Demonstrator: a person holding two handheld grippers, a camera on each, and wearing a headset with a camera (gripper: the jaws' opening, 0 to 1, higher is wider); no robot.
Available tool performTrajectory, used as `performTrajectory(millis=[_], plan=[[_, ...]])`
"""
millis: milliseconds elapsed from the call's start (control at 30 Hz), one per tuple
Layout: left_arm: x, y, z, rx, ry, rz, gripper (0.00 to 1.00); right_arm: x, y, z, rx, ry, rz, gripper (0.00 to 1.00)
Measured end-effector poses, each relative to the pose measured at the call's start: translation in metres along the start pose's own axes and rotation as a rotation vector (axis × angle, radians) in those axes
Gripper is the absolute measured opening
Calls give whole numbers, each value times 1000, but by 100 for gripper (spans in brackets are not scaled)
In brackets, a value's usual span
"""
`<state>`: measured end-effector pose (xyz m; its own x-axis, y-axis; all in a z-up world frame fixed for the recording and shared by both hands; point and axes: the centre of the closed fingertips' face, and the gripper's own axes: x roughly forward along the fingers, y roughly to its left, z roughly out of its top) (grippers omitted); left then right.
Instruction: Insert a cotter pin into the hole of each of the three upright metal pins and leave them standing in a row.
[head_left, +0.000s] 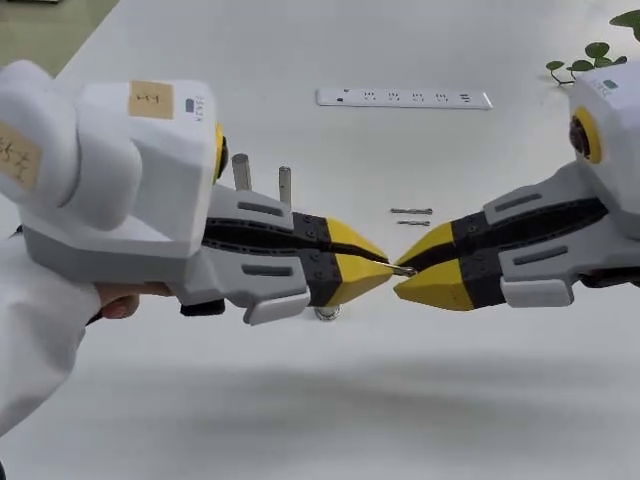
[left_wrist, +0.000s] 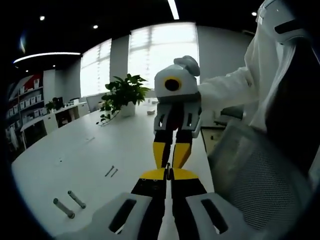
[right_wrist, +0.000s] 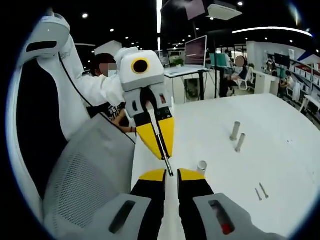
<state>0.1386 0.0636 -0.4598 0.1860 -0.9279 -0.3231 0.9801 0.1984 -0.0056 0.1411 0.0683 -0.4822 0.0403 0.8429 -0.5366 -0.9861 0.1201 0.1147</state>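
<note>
Beyond its own fingertips, the left gripper (head_left: 388, 267) pinched a cotter pin (right_wrist: 166, 161); its free end lay between the near-closed fingers of the right gripper (right_wrist: 171, 174), grip unclear.

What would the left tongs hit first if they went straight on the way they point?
The right tongs, almost tip to tip with the left tongs, dead ahead. The cotter pin jutting from the left tongs would probably touch them first.

White-and-yellow left gripper (head_left: 388, 267) clamps a thin grey metal cotter pin (head_left: 404, 270), whose end pokes between the slightly parted jaws of the right gripper (head_left: 408, 279). Two upright grey metal pins (head_left: 241, 172) stand just behind the left gripper.
</note>
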Motion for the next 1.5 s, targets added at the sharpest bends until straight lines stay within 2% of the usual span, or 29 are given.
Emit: performTrajectory(millis=[367,600,867,1033,1100,1233,1400,1500], plan=[[1,-4,-3,8,10,-26,0,1,7,-4,-30,24,34,0],[6,-11,-8,14,28,-52,0,1,13,-10,-62,79,61,0],[5,-12,-15,18,51,-59,0,0,15,-10,-71,94,63,0],[5,-12,-16,12,50,-64,0,0,15,-10,-79,102,63,0],[5,-12,-18,12,52,-63,0,0,15,-9,-85,101,59,0],[4,-11,-14,1,27,-51,0,-3,14,-6,-84,74,52,0],[5,-9,-15,7,28,-42,0,-2,11,-8,-93,85,43,0],[6,-3,-18,-6,31,-19,1,1,9,-9,-81,85,39,0]])
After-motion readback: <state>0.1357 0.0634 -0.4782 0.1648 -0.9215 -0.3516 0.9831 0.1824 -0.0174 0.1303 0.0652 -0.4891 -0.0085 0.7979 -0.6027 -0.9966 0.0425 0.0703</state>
